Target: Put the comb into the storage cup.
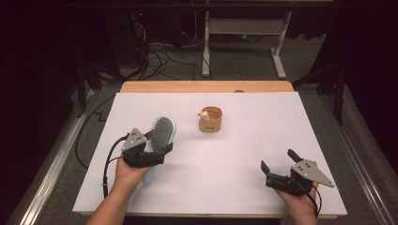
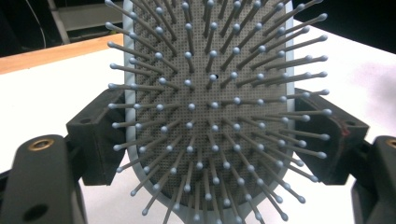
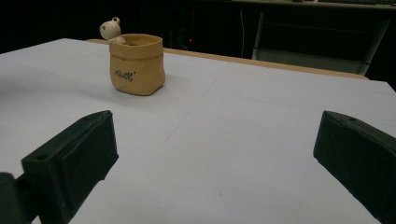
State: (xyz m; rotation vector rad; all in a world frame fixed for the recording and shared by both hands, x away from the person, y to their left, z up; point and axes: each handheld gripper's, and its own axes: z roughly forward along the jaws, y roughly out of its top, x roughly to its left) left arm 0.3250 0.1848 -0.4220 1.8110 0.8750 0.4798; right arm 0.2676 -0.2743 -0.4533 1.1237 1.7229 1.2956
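Note:
A light blue paddle hairbrush (image 1: 164,129) with a grey bristle pad is lifted off the table at the left, bristles facing up and toward the person. My left gripper (image 1: 156,143) is shut on it. In the left gripper view its black jaws press on both side edges of the hairbrush (image 2: 210,93) around my left gripper (image 2: 212,135). The brush handle (image 1: 148,176) sticks out below the hand. A small tan pot (image 1: 210,120) with a little bear figure (image 3: 110,29) on its rim stands at mid table. My right gripper (image 1: 278,159) rests open at the front right, nothing between its jaws, facing the pot (image 3: 136,63).
A white sheet (image 1: 234,154) covers the table, with a wooden strip (image 1: 206,86) bare along the far edge. Beyond it stand a white desk frame (image 1: 244,47) and floor cables (image 1: 159,56). Bare sheet lies between my right gripper (image 3: 215,144) and the pot.

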